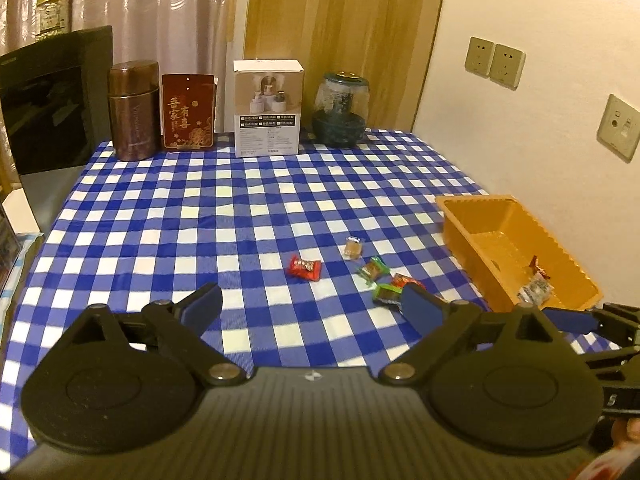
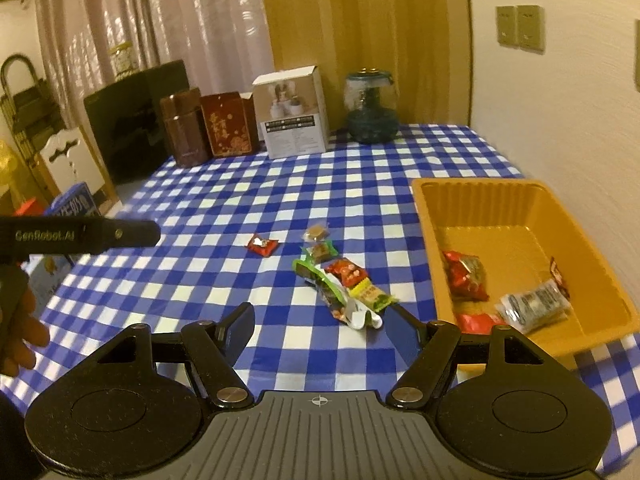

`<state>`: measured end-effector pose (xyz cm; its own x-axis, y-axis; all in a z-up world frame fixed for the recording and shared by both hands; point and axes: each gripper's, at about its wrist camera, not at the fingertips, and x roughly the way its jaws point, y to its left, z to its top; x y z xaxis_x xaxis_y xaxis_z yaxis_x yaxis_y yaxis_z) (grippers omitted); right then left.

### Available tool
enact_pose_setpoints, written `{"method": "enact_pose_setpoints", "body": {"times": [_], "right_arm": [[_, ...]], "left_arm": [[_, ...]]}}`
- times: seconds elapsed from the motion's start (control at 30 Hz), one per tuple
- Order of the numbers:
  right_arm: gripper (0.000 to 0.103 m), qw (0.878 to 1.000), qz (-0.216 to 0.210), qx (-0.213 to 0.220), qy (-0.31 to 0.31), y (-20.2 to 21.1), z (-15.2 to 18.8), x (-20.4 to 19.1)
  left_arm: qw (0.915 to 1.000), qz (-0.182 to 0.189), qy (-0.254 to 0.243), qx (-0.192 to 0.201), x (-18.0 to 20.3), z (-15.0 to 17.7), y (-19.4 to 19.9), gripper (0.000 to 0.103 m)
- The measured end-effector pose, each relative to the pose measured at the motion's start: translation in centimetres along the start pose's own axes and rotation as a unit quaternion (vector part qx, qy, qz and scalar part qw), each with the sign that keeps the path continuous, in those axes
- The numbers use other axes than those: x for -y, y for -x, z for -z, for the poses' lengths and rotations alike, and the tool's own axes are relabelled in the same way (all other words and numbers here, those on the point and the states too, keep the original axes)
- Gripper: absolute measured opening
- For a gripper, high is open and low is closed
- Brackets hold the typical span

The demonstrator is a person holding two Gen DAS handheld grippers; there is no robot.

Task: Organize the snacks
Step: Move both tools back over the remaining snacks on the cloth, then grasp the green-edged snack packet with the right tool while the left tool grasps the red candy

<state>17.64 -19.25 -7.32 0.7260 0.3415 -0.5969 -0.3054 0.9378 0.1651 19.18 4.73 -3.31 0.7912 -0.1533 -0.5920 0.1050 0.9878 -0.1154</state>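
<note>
Sorting is partway through. The shallow orange plastic tray (image 2: 524, 204) is sitting at the right side of the blue-and-white checked surface (image 1: 200, 216), already holding several wrapped snacks: a red foil packet (image 2: 466, 276), a clear-and-white packet (image 2: 534, 306) and more red wrappers near its front wall.

Loose pieces are still lying on the cloth left of the tray: a small red wrapped candy (image 2: 262, 245) off by itself, a brown sweet in clear wrap (image 2: 317, 233), and a heap of green, red and yellow wrappers (image 2: 344, 284) just ahead of the right gripper (image 2: 322, 330).

Right gripper jaws are standing apart with nothing between them, the heap lying just beyond their tips. Left gripper (image 1: 312, 306) jaws are spread wide, also empty, pointing toward the lone red candy.

Judgement: a pick-up is being lined up. Next move calls for lowering over one wrapper, closing on it alone, then carrying it over the tray wall. The overlapping heap may drag neighbours along.
</note>
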Motion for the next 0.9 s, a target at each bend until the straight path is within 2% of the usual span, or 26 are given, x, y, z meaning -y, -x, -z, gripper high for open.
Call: {"method": "enact_pose_setpoints", "body": {"times": [0.17, 0.27, 0.37, 0.47, 0.57, 0.9], "right_arm": [[0.072, 1.0, 0.002, -0.006, 0.029, -3.6, -0.1, -0.3], [0.072, 0.999, 0.006, -0.01, 0.047, -5.7, 0.0, -0.4], [0.057, 0.997, 0.008, -0.017, 0.072, -7.8, 0.2, -0.6], [0.053, 0.995, 0.017, -0.021, 0.096, -9.6, 0.5, -0.7], [0.045, 0.993, 0.025, -0.027, 0.111, -11.0, 0.8, -0.6], [0.034, 0.987, 0.046, -0.053, 0.142, -13.7, 1.4, -0.5]], "left_arm": [[0.9999, 0.0, -0.016, 0.002, -0.7, 0.0, -2.9, 0.095], [0.9996, 0.003, -0.026, -0.013, -1.0, 0.3, -4.8, 0.095], [0.9988, 0.01, -0.024, -0.041, -1.3, 0.7, -6.8, 0.095], [0.9981, 0.019, -0.019, -0.055, -1.7, 1.0, -8.2, 0.095], [0.9977, 0.02, -0.025, -0.06, -1.9, 0.9, -9.0, 0.095], [0.9969, 0.031, -0.028, -0.067, -2.5, 0.4, -10.8, 0.095]]}}
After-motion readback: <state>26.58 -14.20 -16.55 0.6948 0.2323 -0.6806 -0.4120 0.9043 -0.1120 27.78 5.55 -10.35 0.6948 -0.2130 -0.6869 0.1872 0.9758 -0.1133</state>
